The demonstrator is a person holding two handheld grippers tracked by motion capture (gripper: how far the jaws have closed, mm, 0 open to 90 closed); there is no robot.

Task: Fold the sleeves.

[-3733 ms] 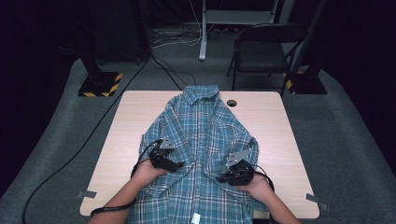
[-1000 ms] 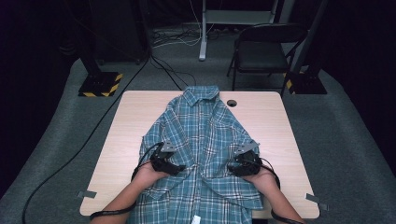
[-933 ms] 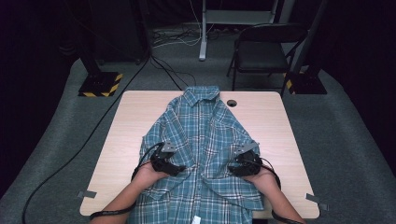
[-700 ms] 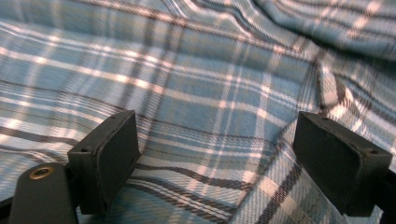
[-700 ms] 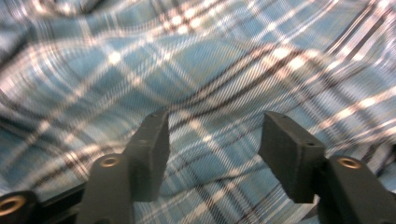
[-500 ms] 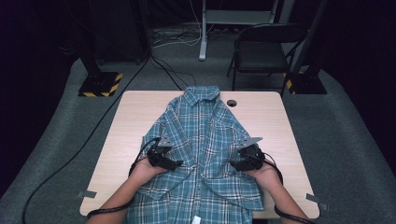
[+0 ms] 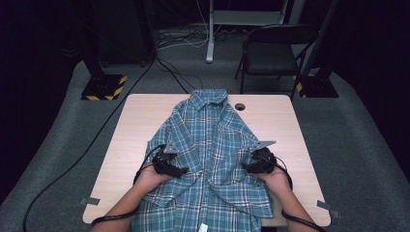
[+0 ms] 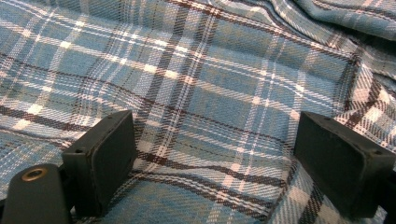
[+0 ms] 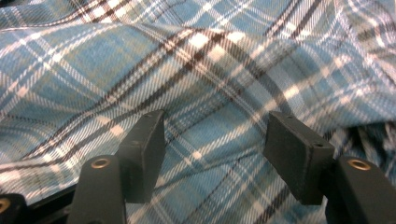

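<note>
Since a second ago, right gripper (image 7: 255,166) has shifted toward the table's right edge, jaws just opening over cloth, nothing pinched. One table (image 7: 145,116); one plaid shirt (image 7: 212,140) spread along its middle, collar far. One chair (image 7: 270,48) beyond. Two grippers: left gripper (image 7: 180,170) gapes wide, pads resting on fabric.

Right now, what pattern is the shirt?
Blue plaid shirt with white and dark stripes, best seen in the left gripper view.
</note>
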